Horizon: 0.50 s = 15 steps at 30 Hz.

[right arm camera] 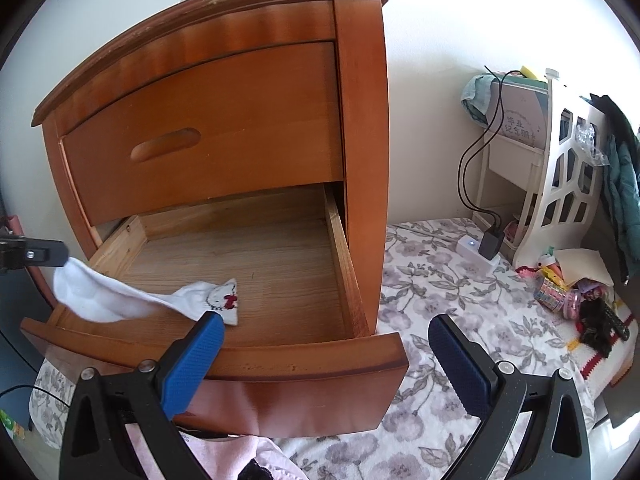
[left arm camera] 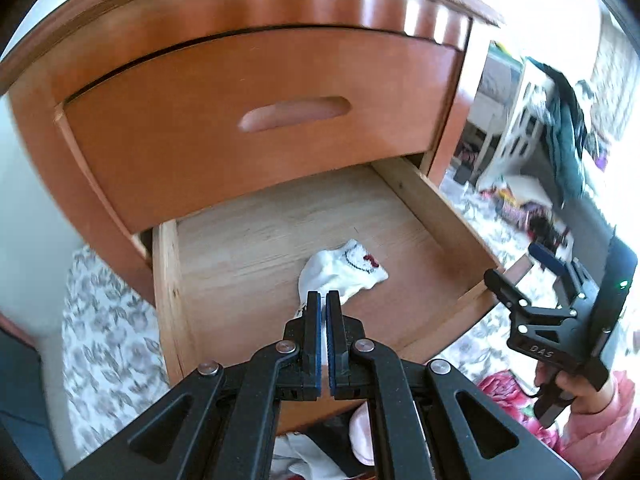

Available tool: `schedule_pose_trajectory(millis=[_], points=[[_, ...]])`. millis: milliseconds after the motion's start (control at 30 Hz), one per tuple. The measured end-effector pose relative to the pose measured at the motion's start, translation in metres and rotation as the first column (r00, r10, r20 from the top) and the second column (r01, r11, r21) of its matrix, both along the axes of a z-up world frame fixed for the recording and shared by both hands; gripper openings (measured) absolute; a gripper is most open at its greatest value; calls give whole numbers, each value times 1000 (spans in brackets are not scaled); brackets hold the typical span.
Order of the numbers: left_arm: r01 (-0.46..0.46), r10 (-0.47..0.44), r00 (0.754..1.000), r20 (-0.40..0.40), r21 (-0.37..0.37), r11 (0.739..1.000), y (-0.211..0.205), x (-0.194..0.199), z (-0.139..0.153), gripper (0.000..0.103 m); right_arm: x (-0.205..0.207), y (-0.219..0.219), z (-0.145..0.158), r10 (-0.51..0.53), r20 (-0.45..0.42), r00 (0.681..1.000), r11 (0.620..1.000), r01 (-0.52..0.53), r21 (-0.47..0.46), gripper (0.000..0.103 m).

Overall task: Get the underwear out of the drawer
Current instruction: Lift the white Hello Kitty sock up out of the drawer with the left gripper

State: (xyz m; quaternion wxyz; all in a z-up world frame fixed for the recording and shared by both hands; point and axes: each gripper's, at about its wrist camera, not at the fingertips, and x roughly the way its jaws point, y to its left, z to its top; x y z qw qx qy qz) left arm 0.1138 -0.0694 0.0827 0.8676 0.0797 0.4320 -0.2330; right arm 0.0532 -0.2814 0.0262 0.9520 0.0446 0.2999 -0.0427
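**Around the nightstand**

I see a floral mat [right arm camera: 432,280] covering the floor. A white power strip [right arm camera: 478,254] lies on it, a black charger [right arm camera: 492,242] plugged in. Beside it stands a white cut-out shelf [right arm camera: 560,184], with a teal jacket [right arm camera: 624,184] hanging off it.

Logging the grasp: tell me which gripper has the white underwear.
The left gripper: its blue pads are pinched shut on the white underwear. The right gripper stands wide open, holding nothing.

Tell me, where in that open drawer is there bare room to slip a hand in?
The drawer floor is bare at the back and along its right wall. The front left is taken by the white underwear, pinched in the left gripper. The right gripper hangs open over the front right corner.
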Motion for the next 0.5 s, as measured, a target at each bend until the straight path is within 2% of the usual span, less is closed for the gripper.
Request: schedule_pose_trajectory(millis=[167,500], points=[[-41,44,998,47,-65,997,16,-7,22,2,1,4,2,-6,-10,1000,1000,6,-17,103],[-8,37,983,180,-157,988,22,-29,82,2,2,10,3,-5,-18,1000,1000,5,-24,103]])
